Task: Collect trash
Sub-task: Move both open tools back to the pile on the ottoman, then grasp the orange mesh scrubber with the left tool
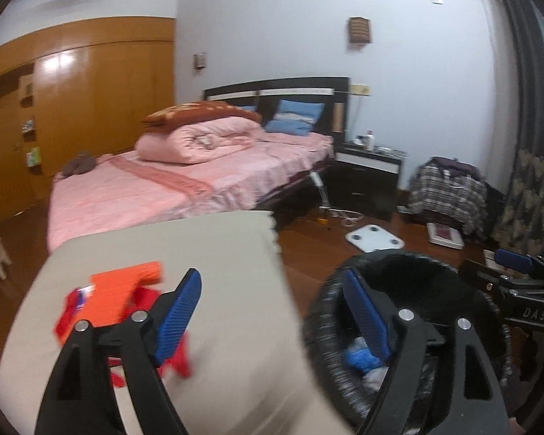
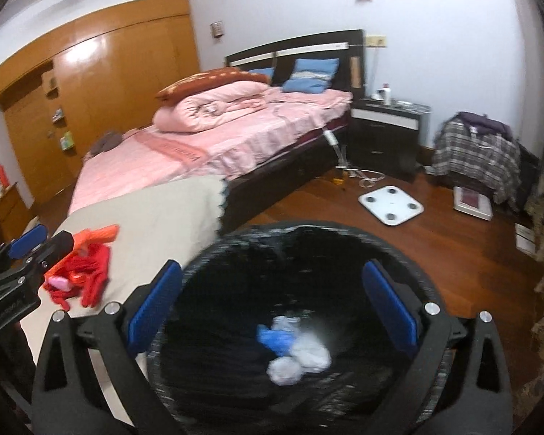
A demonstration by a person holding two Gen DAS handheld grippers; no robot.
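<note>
A black trash bin [image 2: 293, 239] lined with a dark bag stands on the wood floor and holds blue and white crumpled trash [image 2: 290, 348]. My right gripper [image 2: 272, 311] is open and empty, right above the bin's mouth. The bin also shows in the left wrist view [image 1: 330, 311]. My left gripper [image 1: 275, 311] is open and empty, between the bin and a beige-covered table [image 1: 199, 246]. Red and orange wrappers [image 1: 123, 297] lie on that table by the left finger; they show in the right wrist view [image 2: 87, 264] too.
A bed with pink bedding [image 2: 214, 134] stands behind the table. A white bathroom scale [image 2: 391, 204] lies on the floor. A dark nightstand [image 2: 384, 134] and a chair draped in plaid cloth [image 2: 475, 152] stand at the far wall. A wooden wardrobe [image 1: 90, 108] is at left.
</note>
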